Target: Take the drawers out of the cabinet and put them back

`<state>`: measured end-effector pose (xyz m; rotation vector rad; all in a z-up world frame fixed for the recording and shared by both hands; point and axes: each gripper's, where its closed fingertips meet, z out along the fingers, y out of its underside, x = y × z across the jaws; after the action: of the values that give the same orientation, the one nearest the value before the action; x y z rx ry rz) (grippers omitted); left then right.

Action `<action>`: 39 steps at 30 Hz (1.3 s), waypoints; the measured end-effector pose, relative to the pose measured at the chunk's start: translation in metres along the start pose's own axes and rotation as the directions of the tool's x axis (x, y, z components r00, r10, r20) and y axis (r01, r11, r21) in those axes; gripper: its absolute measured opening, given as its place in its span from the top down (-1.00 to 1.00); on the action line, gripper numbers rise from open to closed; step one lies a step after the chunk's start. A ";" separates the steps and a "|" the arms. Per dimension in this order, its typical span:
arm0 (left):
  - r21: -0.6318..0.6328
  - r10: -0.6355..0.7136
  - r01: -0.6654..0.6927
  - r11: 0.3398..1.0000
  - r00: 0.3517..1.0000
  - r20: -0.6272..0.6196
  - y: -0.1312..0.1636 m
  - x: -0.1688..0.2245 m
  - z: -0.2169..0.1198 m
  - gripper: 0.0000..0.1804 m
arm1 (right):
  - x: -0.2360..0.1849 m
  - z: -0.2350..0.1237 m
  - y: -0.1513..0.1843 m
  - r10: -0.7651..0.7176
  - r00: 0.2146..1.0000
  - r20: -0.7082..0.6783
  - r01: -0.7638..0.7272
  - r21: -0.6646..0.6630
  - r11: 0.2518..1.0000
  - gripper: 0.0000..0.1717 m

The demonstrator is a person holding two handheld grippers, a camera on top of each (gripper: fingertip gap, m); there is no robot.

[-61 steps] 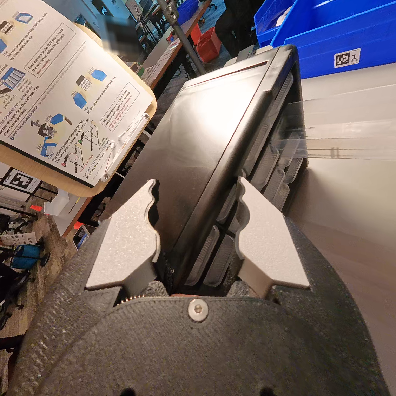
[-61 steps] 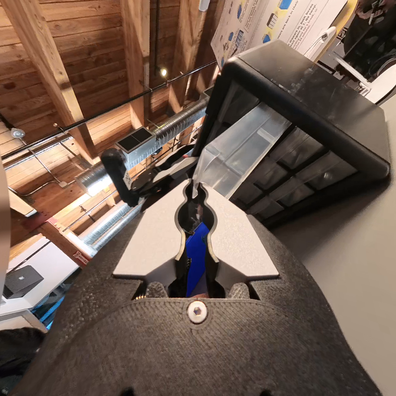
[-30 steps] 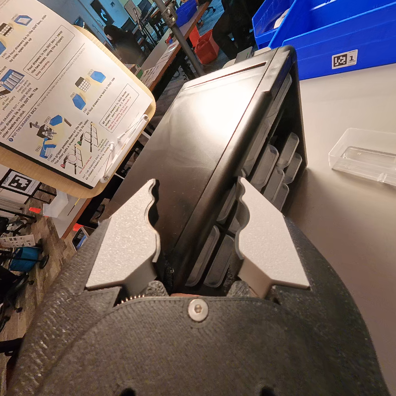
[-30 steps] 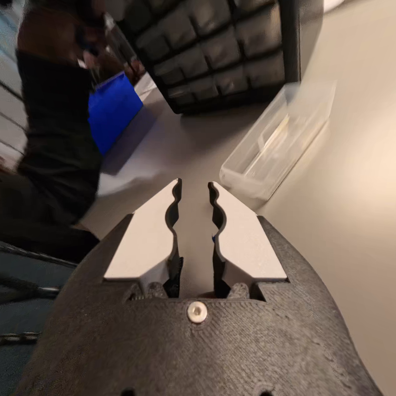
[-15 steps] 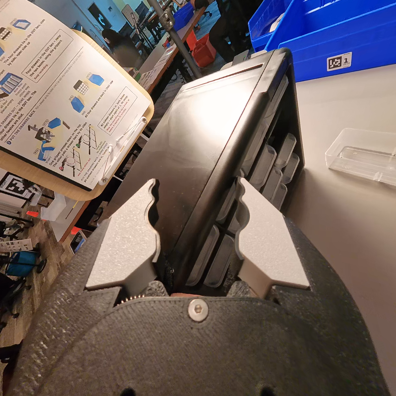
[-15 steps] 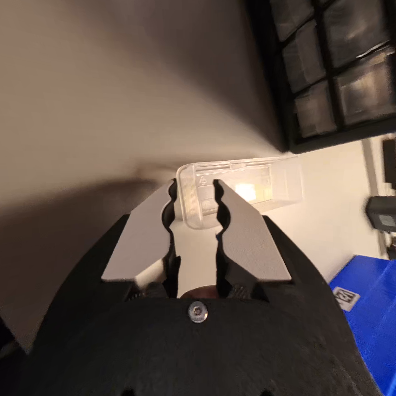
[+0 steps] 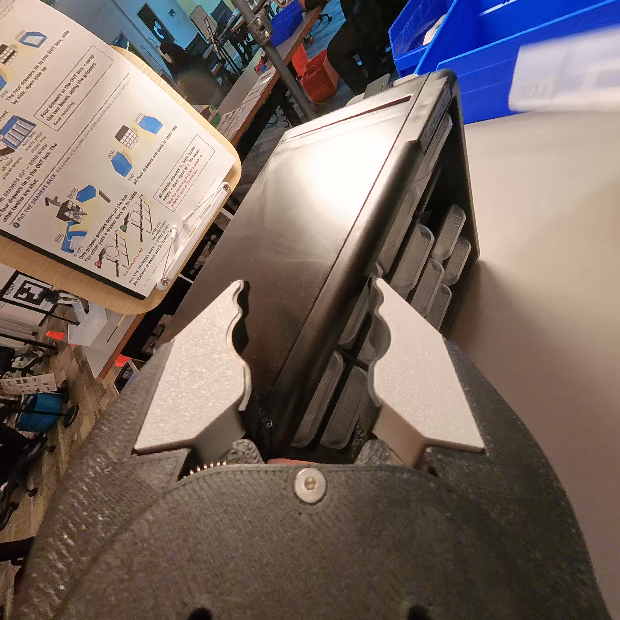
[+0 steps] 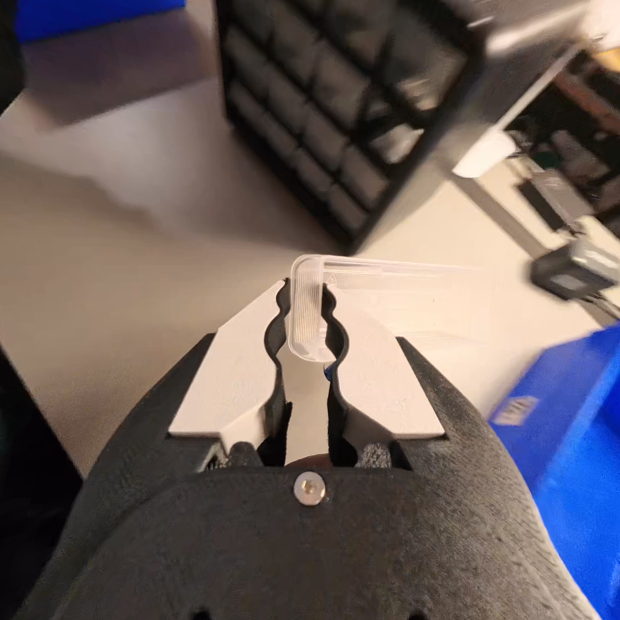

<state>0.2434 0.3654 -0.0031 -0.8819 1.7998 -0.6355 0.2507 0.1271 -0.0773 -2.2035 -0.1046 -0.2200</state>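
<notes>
**One claw steadies the cabinet while the other carries a drawer by its front**

At the left of the left wrist view an instruction sheet (image 7: 100, 161) stands on a rounded wooden board (image 7: 214, 235); it plays no part in the handling. Just right of it, filling the centre, is the black cabinet (image 7: 318, 218). The left claw (image 7: 307, 335) is spread wide and straddles the cabinet's top front edge, one finger (image 7: 201, 362) over the flat top, the other (image 7: 412, 369) down the face where the ribbed drawer fronts (image 7: 416, 255) sit. Neither finger squeezes anything; the placement reads as a brace, so the cabinet does not slide or tip while drawers leave it. Further right lies bare pale worktop (image 7: 543, 268), and in the upper right corner a blue bin (image 7: 486, 77), likely where removed drawers go.

In the right wrist view, the cabinet (image 8: 335, 100) stands well apart in the upper middle. Below it the right claw (image 8: 306, 292) pinches a clear plastic drawer (image 8: 307, 302) by its ribbed front lip, both fingers closing on it. That lip is the natural handle. The drawer's long axis runs sideways from the claw toward the right of the frame, its front end at the claw, its back end pointing right toward the blue bin (image 8: 570, 419) in the lower right. It looks lifted off the worktop, though blur leaves that unsure.
</notes>
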 end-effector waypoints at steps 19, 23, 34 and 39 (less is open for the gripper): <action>-0.004 0.004 -0.004 1.000 1.000 0.004 0.000 0.000 0.000 0.17 | 0.299 0.029 0.140 0.503 0.729 -0.464 -0.628 -0.163 0.761 0.77; -0.004 0.006 -0.006 1.000 1.000 0.000 0.000 0.000 0.000 0.17 | 0.302 0.045 0.147 0.500 0.732 -0.463 -0.635 -0.196 0.747 0.78; -0.005 0.008 -0.008 1.000 1.000 -0.001 0.000 0.001 0.000 0.17 | 0.312 0.022 0.123 0.598 0.666 -0.447 -0.672 -0.009 0.741 0.53; -0.006 0.011 -0.011 1.000 1.000 -0.008 0.000 0.001 0.000 0.17 | 0.265 -0.015 0.045 0.574 0.743 -0.344 -0.552 0.171 0.816 0.54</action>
<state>0.2430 0.3650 -0.0038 -0.8738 1.8134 -0.6281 0.5152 0.0874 -0.0520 -1.9858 0.7641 -0.2912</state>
